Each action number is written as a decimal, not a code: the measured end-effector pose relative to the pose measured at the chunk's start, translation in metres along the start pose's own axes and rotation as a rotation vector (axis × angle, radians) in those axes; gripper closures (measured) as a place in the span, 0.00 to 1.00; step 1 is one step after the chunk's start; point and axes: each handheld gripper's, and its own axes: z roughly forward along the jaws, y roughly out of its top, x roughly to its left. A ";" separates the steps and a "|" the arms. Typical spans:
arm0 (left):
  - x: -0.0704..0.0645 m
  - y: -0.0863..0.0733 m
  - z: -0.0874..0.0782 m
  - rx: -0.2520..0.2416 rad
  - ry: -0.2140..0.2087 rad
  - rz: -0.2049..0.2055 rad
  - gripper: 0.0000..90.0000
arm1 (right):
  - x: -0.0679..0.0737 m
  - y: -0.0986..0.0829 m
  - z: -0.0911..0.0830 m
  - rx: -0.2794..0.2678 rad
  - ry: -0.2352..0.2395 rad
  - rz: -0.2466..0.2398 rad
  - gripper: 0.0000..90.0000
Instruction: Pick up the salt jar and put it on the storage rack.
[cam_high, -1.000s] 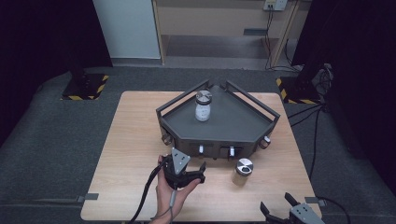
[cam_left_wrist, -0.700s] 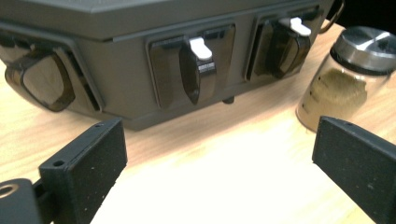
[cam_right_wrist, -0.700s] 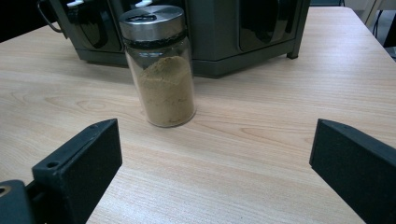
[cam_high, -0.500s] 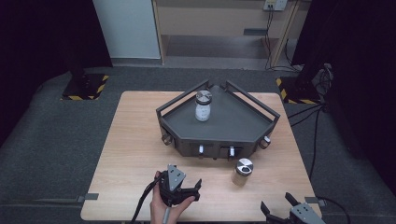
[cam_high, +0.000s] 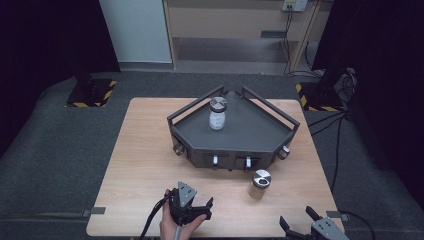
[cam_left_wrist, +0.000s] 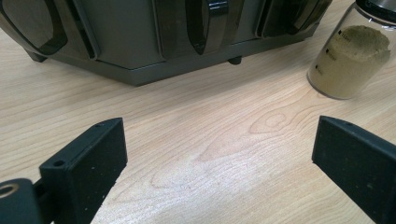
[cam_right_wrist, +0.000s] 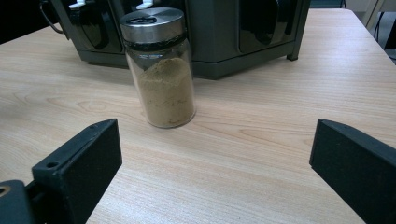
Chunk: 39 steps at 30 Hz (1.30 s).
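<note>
The spice jar (cam_right_wrist: 161, 70) stood upright near the counter's (cam_high: 140, 165) front edge, squarely before the right gripper (cam_right_wrist: 210, 168), whose jaws were spread wide for approach; the left gripper (cam_left_wrist: 215, 163) was likewise released.

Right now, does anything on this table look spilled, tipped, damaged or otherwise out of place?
Nothing stands out. The brown-powder jar stands upright and capped on the table in front of the dark tray, and the white jar stands upright on the tray. No spill shows. Both the left gripper and right gripper are open, holding nothing.
</note>
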 end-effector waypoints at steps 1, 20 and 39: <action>0.000 0.000 0.000 0.003 0.000 0.002 0.03 | 0.000 0.000 0.000 0.001 0.000 0.000 0.03; 0.004 0.001 0.004 0.023 -0.006 -0.004 0.03 | -0.001 0.000 0.001 0.005 -0.005 0.005 0.03; 0.004 0.001 0.004 0.027 -0.011 -0.003 0.03 | -0.001 0.000 0.000 0.002 -0.005 0.002 0.03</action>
